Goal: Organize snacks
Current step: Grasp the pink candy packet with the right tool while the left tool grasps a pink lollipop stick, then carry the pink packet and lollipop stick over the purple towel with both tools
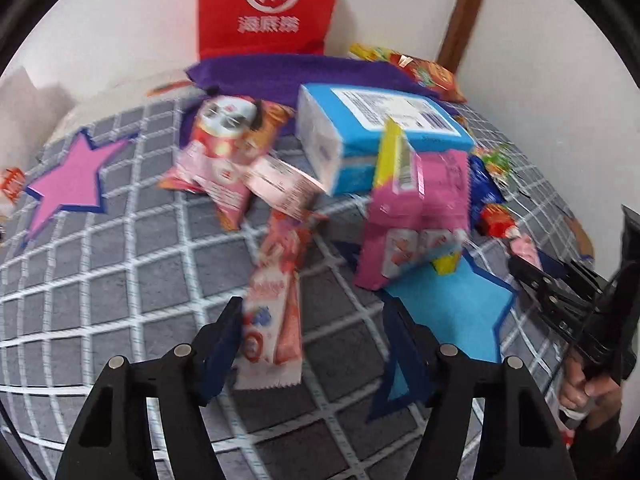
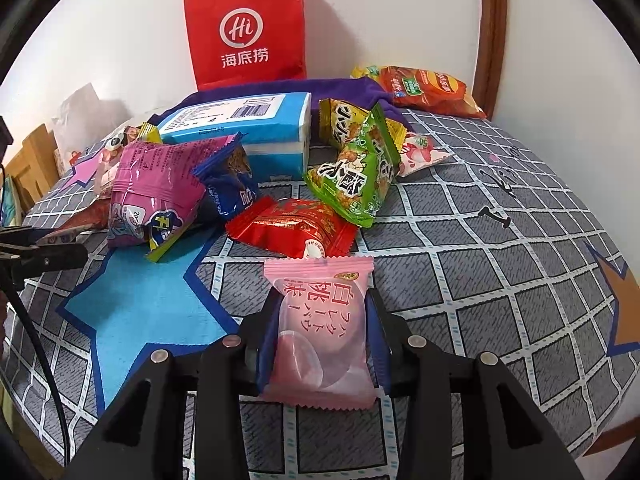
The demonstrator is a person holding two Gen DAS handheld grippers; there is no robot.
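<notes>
My left gripper [image 1: 316, 308] hangs open over the checked cloth [image 1: 120, 280]. A long pink-and-white snack packet [image 1: 272, 320] lies between its jaws, against the left finger [image 1: 224, 340] and well apart from the right one. My right gripper [image 2: 324, 300] is shut on a pale pink peach packet [image 2: 320, 328], held just above the cloth beside the blue star mat [image 2: 148, 300]. A pile of snacks lies beyond: a magenta packet [image 2: 152, 192], a red packet [image 2: 296, 228] and a green packet [image 2: 352, 176].
A blue box [image 2: 248, 128] and a red paper bag [image 2: 244, 28] stand at the back by the wall. A pink star mat [image 1: 68, 184] lies at the left, an orange star mat [image 2: 620, 312] at the right. A chips bag [image 2: 428, 88] rests near the wooden post.
</notes>
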